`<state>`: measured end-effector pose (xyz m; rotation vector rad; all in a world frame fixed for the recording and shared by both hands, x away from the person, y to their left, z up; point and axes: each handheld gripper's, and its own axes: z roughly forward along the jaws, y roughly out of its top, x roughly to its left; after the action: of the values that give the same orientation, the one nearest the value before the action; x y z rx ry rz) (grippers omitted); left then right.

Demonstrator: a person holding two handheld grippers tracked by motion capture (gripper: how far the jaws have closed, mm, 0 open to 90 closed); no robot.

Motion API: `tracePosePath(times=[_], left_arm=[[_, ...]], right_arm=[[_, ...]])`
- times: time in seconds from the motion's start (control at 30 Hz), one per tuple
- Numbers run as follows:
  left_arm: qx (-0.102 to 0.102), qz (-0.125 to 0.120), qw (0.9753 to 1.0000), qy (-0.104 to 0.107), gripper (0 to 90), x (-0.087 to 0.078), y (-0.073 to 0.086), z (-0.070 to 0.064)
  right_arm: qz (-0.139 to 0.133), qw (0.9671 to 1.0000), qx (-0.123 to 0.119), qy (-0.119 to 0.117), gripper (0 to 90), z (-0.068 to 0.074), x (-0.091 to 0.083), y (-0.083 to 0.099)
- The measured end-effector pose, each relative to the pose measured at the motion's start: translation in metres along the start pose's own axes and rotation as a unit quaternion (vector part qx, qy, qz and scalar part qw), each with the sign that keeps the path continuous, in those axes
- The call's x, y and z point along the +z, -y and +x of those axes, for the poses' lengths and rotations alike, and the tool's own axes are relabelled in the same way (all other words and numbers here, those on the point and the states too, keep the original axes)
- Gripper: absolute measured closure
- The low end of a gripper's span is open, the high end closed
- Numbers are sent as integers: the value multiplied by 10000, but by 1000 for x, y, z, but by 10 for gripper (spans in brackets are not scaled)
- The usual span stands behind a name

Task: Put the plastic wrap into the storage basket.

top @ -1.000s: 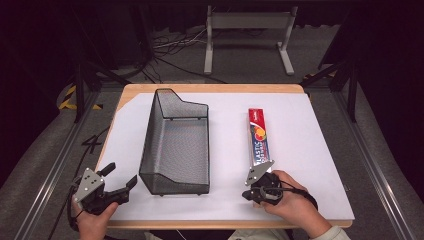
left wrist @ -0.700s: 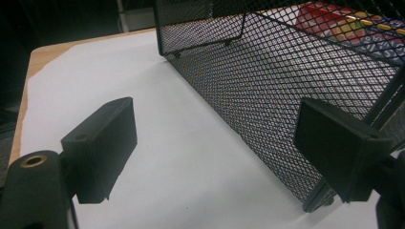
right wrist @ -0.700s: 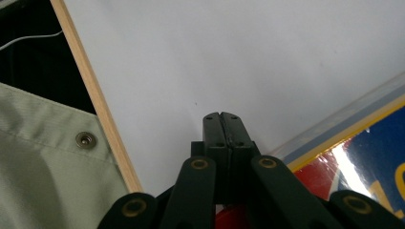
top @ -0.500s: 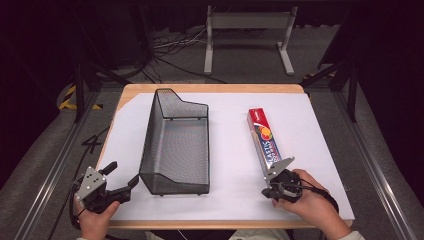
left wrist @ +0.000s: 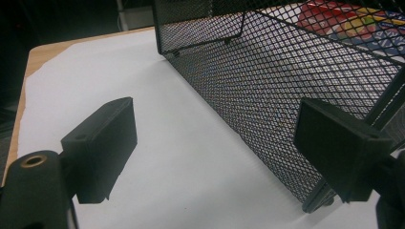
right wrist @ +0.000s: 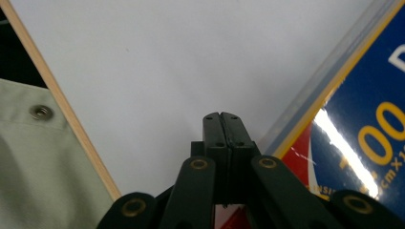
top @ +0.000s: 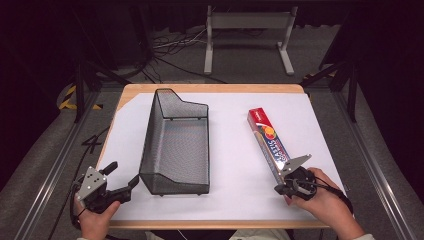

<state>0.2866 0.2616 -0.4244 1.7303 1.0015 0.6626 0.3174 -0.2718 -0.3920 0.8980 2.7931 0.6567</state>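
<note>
High view of a wooden bench (top: 131,92) covered by a white sheet (top: 230,150), with a black wire-mesh basket (top: 176,145) as the landmark: it lies lengthwise on the sheet, its taller end away from the person and its lower end toward the near edge. A long red-and-blue box (top: 267,140) lies flat on the sheet well to the right of the basket, running obliquely, its red end farther from the person and its near end just beside the right tool. The left tool (top: 122,178), held in the person's left hand (top: 95,217) near the bench's front edge, sits just left of the basket's near corner with its jaws spread wide; the left gripper view shows one pad (left wrist: 102,145) over bare sheet and the other beside the basket's mesh wall (left wrist: 267,95), with nothing held between them and the coloured box visible through the mesh. The right tool (top: 278,188), held in the right hand (top: 325,205), lies to the right of the basket at the near end of the box; the right gripper view shows its jaws pressed together with nothing between them, the tip (right wrist: 222,125) over the sheet just beside the box's edge (right wrist: 353,95), whether touching cannot be told
</note>
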Motion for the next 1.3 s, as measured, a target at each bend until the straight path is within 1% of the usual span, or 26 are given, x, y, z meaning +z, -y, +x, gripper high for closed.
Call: tracePosePath(times=[0.03,0.07,0.1,0.17,0.23,0.27,0.3,0.33,0.37,0.4,0.47,0.53,0.57,0.63,0.73,0.77,0.87,0.9,0.97,1.03,1.07,1.13,1.2,1.23,1.27,1.3], left_arm=[[0,0,10000,0,154,0,0,0],[0,2,10000,1,154,0,0,0],[0,4,10000,-3,154,0,0,0],[-1,-1,10000,1,154,0,0,0],[1,7,10000,-3,154,0,0,0],[2,5,10000,-5,154,0,0,0],[4,4,10000,-6,154,0,0,0],[1,8,10000,-6,154,0,0,0],[-8,-9,10000,-6,154,0,0,0],[-10,-11,10000,-10,154,0,1,1],[-16,7,10000,-12,154,0,0,0],[-12,6,10000,-10,154,0,0,0],[-6,11,10000,-12,154,0,0,0],[-21,-1,10000,-15,155,0,1,0],[-18,13,10000,-23,154,0,1,1],[-27,7,10000,-24,154,0,1,0],[-25,16,10000,-34,154,0,2,1],[-24,25,10000,-45,154,-1,2,1],[-41,17,10000,-66,154,-2,2,1],[-54,-2,10000,-75,155,-2,2,2],[-56,12,9999,-86,155,-3,3,2],[-62,16,9999,-96,155,-3,3,2],[-62,17,9999,-95,155,-3,3,2],[-54,14,9999,-88,155,-2,3,2],[-54,14,9999,-88,155,-2,3,2],[-48,19,9999,-88,155,-2,3,2]], right_arm=[[-163,9998,-12,-118,900,0,-2,-1],[-163,9998,-12,-118,900,0,-2,-1],[-291,9994,-15,-168,868,1,-5,-1],[-696,9974,-24,-176,761,1,-10,-2],[-1156,9931,19,-185,651,1,-14,-2],[-1368,9905,63,-101,577,1,-15,-2],[-1666,9860,101,-3,554,0,-17,-2],[-1764,9842,125,7,552,0,-19,-2],[-1917,9813,169,60,534,0,-21,-2],[-2150,9764,183,128,512,0,-23,-2],[-2481,9682,246,205,481,-1,-28,-2],[-2688,9623,229,333,460,-1,-31,-2],[-2792,9592,219,393,427,-1,-33,-2],[-3005,9518,177,586,382,0,-35,-2],[-3224,9440,200,677,351,0,-36,-4],[-3308,9405,246,733,333,0,-36,-5],[-3407,9352,383,887,332,-1,-36,-8],[-3423,9339,446,926,337,-2,-36,-9],[-3386,9350,538,911,357,-4,-37,-11],[-3297,9389,593,788,375,-5,-39,-13],[-3249,9407,548,809,383,-5,-40,-15],[-3200,9420,503,874,421,-6,-42,-17],[-3136,9434,683,836,420,-10,-43,-20],[-3067,9454,833,718,416,-13,-44,-22],[-3067,9454,833,718,416,-13,-44,-22],[-3044,9455,910,712,399,-15,-44,-24]])
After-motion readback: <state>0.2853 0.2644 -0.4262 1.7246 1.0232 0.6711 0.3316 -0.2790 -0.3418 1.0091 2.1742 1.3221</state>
